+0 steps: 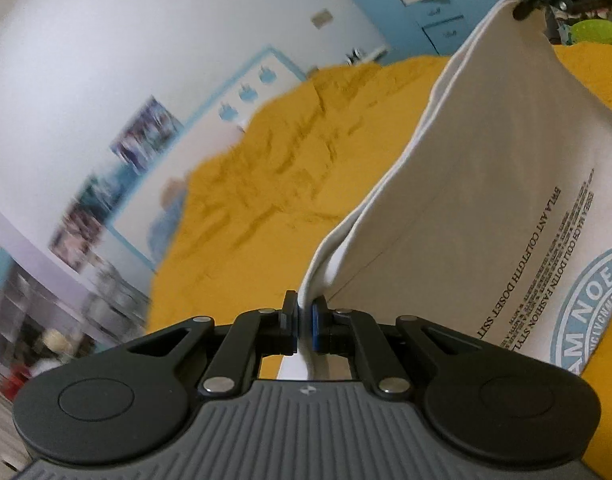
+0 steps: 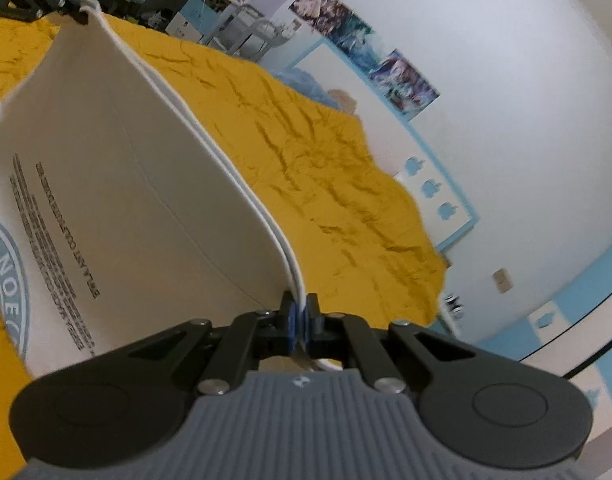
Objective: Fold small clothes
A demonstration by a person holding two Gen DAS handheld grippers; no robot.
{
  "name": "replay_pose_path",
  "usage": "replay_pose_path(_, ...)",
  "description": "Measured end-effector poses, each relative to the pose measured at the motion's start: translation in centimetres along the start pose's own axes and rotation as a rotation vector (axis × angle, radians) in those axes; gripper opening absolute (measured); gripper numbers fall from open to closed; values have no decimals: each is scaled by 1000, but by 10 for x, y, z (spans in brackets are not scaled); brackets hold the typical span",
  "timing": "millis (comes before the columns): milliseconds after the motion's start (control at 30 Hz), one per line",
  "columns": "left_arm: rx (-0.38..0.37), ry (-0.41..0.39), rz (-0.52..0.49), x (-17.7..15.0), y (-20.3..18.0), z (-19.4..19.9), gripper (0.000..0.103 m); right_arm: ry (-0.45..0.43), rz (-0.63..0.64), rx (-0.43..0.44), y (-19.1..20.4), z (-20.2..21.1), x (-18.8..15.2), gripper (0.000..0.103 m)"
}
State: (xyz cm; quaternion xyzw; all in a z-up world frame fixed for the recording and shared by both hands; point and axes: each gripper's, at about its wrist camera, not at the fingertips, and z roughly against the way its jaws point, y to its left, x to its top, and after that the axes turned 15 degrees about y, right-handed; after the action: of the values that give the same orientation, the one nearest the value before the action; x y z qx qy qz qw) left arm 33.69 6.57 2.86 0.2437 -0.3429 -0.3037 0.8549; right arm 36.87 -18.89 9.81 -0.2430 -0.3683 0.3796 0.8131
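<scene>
Here both tongs, left (image 1: 305, 320) and right (image 2: 300, 322), pinch the white "FASHION"-printed garment (image 1: 486, 184).

Below my claws spreads a bed (image 1: 266, 168) under a rumpled mustard-yellow sheet (image 2: 326, 168), with a blue pillow (image 2: 306, 82) at its far edge.
</scene>
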Motion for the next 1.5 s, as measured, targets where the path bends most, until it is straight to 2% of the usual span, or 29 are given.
replay_pose_path(267, -128, 135, 50, -1, -6, -106, 6, 84, -24, 110, 28, -138, 21, 0)
replay_pose_path(467, -212, 161, 115, -6, -6, -155, 9, 155, -98, 182, 43, -227, 23, 0)
replay_pose_path(600, -242, 188, 205, -11, 4, -182, 23, 185, -154, 234, 51, -273, 26, 0)
replay_pose_path(667, -250, 187, 263, -16, 11, -188, 35, 190, -190, 244, 52, -285, 26, 2)
replay_pose_path(700, -262, 186, 294, -19, 15, -189, 39, 190, -215, 244, 51, -290, 26, 8)
replay_pose_path(733, -268, 183, 326, -21, 21, -190, 48, 184, -237, 236, 51, -290, 25, 19)
replay_pose_path(800, -256, 158, 384, -30, 33, -187, 57, 164, -285, 199, 48, -287, 23, 23)
replay_pose_path(900, -210, 135, 500, -39, 60, -185, 60, 140, -355, 158, 38, -280, 18, 23)
replay_pose_path(933, -217, 137, 550, -43, 69, -184, 60, 140, -386, 164, 32, -279, 15, 24)
replay_pose_path(1033, -360, 141, 749, -66, 98, -189, 60, 154, -521, 243, 12, -277, 2, 29)
replay_pose_path(1133, -471, 167, 914, -93, 110, -201, 60, 189, -710, 348, -3, -285, -17, 31)
replay_pose_path(1233, -566, 184, 1032, -113, 113, -213, 60, 205, -895, 433, -12, -300, -39, 31)
replay_pose_path(1300, -601, 187, 1070, -117, 113, -219, 60, 222, -996, 501, -15, -310, -53, 31)
replay_pose_path(1333, -600, 198, 1074, -117, 113, -221, 56, 224, -1039, 538, -15, -314, -58, 30)
replay_pose_path(1367, -596, 207, 1075, -117, 109, -221, 42, 224, -1073, 571, -15, -317, -63, 28)
replay_pose_path(1433, -595, 225, 1078, -114, 109, -228, 22, 226, -1114, 610, -12, -323, -68, 6)
replay_pose_path(1467, -584, 225, 1080, -110, 110, -233, 16, 222, -1131, 623, -11, -324, -70, 0)
replay_pose_path(1500, -564, 207, 1079, -110, 110, -230, 11, 210, -1141, 627, -10, -323, -70, 0)
